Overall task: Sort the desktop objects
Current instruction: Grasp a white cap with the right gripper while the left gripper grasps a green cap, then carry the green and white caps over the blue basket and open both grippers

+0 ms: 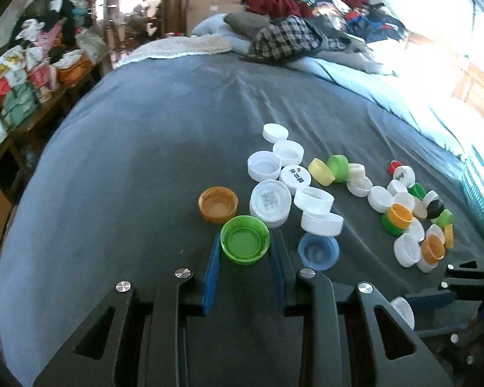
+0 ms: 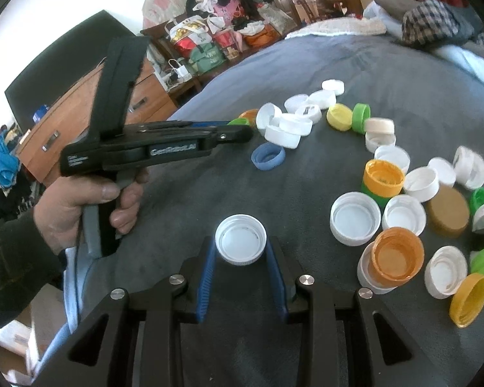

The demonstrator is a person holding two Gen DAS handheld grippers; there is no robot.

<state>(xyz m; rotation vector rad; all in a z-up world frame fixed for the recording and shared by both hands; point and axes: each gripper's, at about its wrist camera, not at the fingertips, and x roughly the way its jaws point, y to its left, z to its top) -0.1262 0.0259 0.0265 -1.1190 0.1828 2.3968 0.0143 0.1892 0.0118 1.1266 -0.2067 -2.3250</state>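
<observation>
1. Left gripper (image 1: 244, 251) was pinching a translucent green plastic bottle cap (image 1: 244, 239), one blue pad on each side of its rim. No gap showed between pad and wall. The cap lay open side up, low over the grey bedspread (image 1: 145, 148); whether it touched the cloth could not be told.

2. Right gripper (image 2: 241, 254) was clamped on a white ribbed plastic cap (image 2: 241, 243), also open side up, gripped across its width at the fingertips.

3. Judged reason for the holds: each cap was taken across its diameter, which keeps a shallow round thing from tipping out.

4. Layout suggested sorting by colour. Just beyond the green cap sat an orange translucent cap (image 1: 218, 204), and to its right a blue cap (image 1: 318, 250). A run of white caps (image 1: 270, 202) lay close together beyond these.

5. An unsorted heap (image 2: 400, 213) of white, orange, green and yellow caps lay to the right of the right gripper, several stacked or tilted on each other.

6. A person's hand (image 2: 80, 209) held the left gripper's black handle, seen from the right wrist view, tips aimed toward the white group.

7. Appearance of green cap: thin wall, glossy, paler flat disc inside, no visible dirt. White cap: fine knurling outside, faint dark specks along the inner rim.
</observation>
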